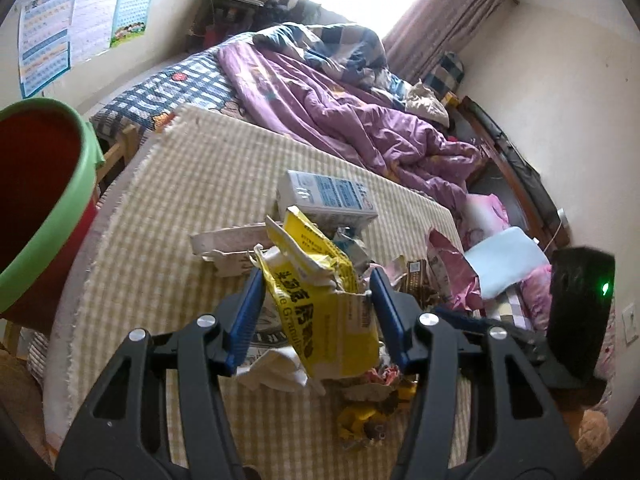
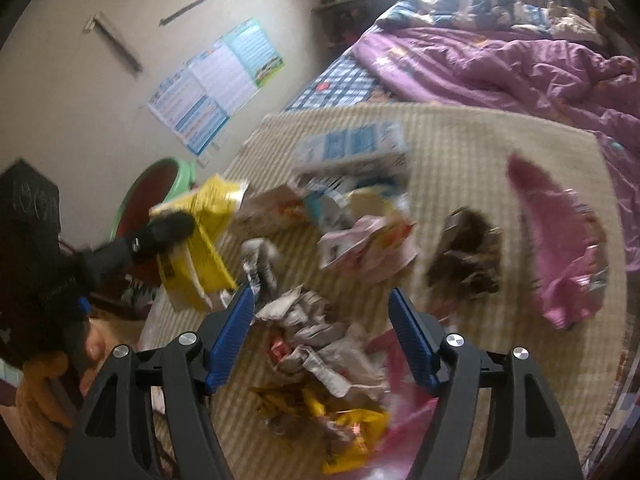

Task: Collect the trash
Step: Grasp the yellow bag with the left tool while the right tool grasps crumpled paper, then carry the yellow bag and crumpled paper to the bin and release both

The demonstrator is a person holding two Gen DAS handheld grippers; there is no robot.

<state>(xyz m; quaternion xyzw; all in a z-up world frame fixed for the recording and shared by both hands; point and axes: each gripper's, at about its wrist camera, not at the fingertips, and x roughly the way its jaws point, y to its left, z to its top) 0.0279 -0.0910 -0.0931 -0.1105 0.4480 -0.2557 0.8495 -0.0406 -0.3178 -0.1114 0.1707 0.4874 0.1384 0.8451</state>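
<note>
My left gripper (image 1: 316,292) is shut on a crumpled yellow box (image 1: 320,300), held above a checked mat (image 1: 180,200); the same box (image 2: 204,240) shows in the right wrist view. A red bin with a green rim (image 1: 44,208) is at the left. My right gripper (image 2: 322,308) is open above crumpled grey-white paper (image 2: 320,332) on the mat (image 2: 480,152). Other trash lies around: a white and blue carton (image 1: 328,196), a yellow wrapper (image 2: 344,424), a brown wrapper (image 2: 468,256), a pink bag (image 2: 560,248).
A bed with a purple quilt (image 1: 340,112) lies behind the mat. Posters (image 1: 68,28) hang on the wall. The other gripper's black body (image 1: 580,312) is at the right. The bin (image 2: 156,184) also shows at the mat's left edge.
</note>
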